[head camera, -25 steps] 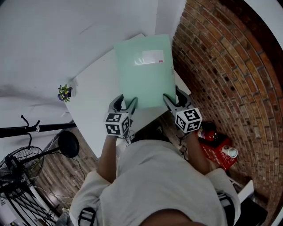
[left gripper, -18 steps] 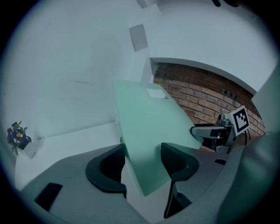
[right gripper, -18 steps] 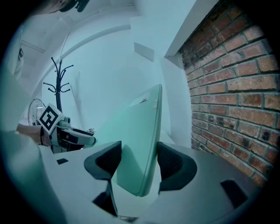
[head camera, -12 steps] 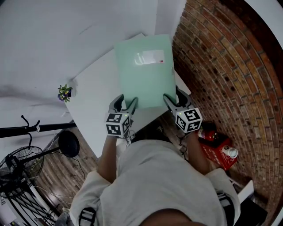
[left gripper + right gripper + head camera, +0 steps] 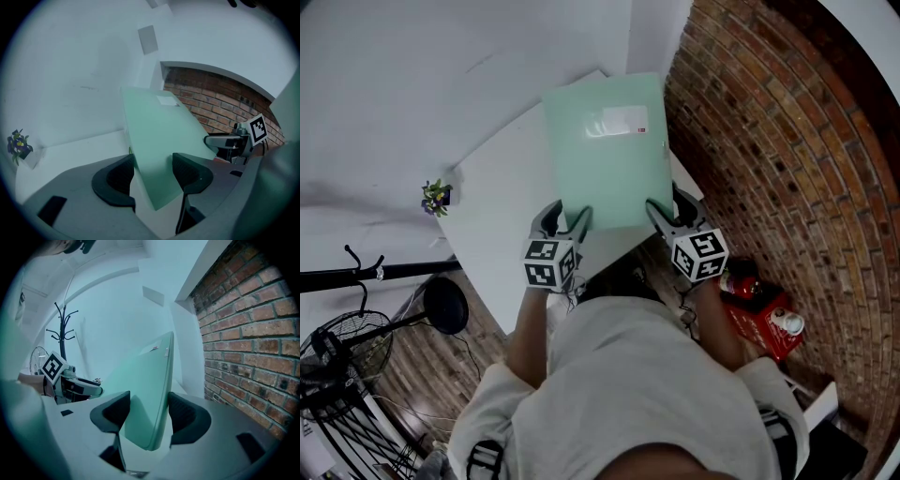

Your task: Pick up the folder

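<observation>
The left gripper has its fingers clenched on the near left corner of the pale green flat plastic folder. The right gripper fingers clamp its near right corner. The folder stretches away beyond both finger pairs, slanting above the white bench.

Both forearms reach forward, elbows bent; left gripper and right gripper level, side by side; each one's jaws clamp the folder's near edge.
</observation>
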Motion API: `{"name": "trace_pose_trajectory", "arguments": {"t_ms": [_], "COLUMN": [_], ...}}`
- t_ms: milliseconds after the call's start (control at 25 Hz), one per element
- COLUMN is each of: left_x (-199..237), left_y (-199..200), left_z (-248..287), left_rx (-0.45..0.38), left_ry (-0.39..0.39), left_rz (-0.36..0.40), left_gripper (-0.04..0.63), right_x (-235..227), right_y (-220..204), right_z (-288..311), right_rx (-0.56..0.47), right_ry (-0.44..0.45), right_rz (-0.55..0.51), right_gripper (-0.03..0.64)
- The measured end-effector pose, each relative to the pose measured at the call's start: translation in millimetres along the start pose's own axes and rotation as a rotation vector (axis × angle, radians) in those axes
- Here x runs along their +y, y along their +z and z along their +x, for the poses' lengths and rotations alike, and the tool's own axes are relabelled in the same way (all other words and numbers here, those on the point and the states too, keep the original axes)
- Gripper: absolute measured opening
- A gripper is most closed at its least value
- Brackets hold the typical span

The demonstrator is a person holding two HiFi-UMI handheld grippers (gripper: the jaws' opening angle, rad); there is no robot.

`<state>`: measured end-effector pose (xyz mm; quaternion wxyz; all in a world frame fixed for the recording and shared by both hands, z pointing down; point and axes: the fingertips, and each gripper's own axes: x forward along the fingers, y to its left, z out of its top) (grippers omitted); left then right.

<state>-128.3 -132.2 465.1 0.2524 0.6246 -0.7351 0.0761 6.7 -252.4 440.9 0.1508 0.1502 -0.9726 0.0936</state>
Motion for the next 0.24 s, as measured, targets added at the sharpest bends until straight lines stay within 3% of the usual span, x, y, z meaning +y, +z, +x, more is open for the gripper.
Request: {"name": "trace_pose_trajectory", "arguments": {"t_ms": [240], "left_x": [-2.8], "left_y": [-0.4], "left_z": [-0.1], "left_rx": [0.003], "left_ry": [0.001], "left_rz": [0.003], "left_gripper": [0.272], "right_x": [-1.1], "right_y": [-1.7], "right_z": [-2.5], "right_rx": [0.004], "right_ry": [0.0], "right_rz": [0.0], "right_gripper": [0.256]}}
